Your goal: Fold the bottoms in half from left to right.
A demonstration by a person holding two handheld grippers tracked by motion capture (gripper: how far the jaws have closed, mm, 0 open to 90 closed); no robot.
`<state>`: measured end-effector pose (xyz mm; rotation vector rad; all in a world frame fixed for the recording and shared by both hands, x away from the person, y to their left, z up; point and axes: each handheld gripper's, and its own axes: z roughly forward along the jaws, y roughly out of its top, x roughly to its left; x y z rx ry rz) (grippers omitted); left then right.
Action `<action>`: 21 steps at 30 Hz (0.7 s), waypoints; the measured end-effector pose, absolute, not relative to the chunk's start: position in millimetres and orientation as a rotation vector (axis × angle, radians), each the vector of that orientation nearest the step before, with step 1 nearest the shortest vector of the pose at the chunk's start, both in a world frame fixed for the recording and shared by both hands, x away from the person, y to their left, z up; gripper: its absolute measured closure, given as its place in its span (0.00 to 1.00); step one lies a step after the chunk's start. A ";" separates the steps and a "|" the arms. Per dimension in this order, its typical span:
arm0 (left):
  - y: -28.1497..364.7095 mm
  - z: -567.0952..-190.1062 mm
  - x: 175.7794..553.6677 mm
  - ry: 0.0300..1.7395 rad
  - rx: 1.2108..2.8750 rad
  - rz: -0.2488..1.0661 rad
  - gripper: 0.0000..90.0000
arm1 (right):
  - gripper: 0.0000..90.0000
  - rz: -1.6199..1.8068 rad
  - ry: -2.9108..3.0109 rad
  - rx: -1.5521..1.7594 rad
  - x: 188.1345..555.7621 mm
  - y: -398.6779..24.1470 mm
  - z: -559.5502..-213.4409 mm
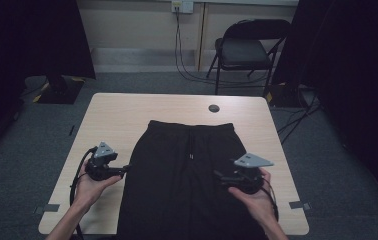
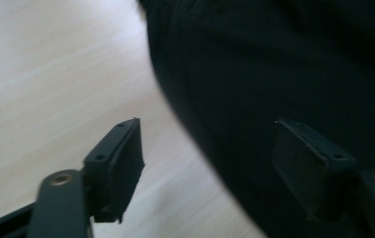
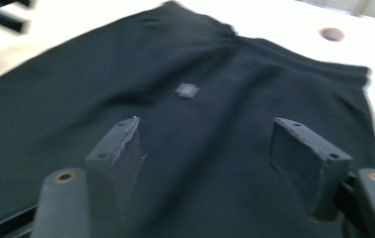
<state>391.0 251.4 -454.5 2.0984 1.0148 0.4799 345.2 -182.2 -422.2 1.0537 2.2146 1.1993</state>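
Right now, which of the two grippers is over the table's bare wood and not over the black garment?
The left gripper: it sits at the black garment's left edge, above bare table; the right gripper is over cloth.

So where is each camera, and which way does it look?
High view: above the table, facing forward and down at the shorts; both forearms, left tool and right tool show.
Left gripper view: on the left tool, facing the shorts' edge; its jaws open.
Right gripper view: on the right tool, facing the shorts; jaws open.
All share the shorts.
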 end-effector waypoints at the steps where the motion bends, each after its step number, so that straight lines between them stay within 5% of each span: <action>1: 248.3 -454.0 392.6 1.009 2.106 0.464 0.40 | 0.34 1.195 2.243 1.015 342.1 -168.1 -420.9; 4: 237.7 -455.8 398.8 1.012 2.084 0.392 0.54 | 0.34 1.214 2.279 0.987 338.3 -149.7 -420.9; 8: 218.6 -470.6 404.9 0.944 2.173 0.339 0.60 | 0.33 1.180 2.436 0.866 330.7 -99.9 -443.7; 21: 208.0 -488.2 396.2 0.916 2.263 0.345 0.54 | 0.30 1.029 2.582 0.850 337.6 -104.3 -495.1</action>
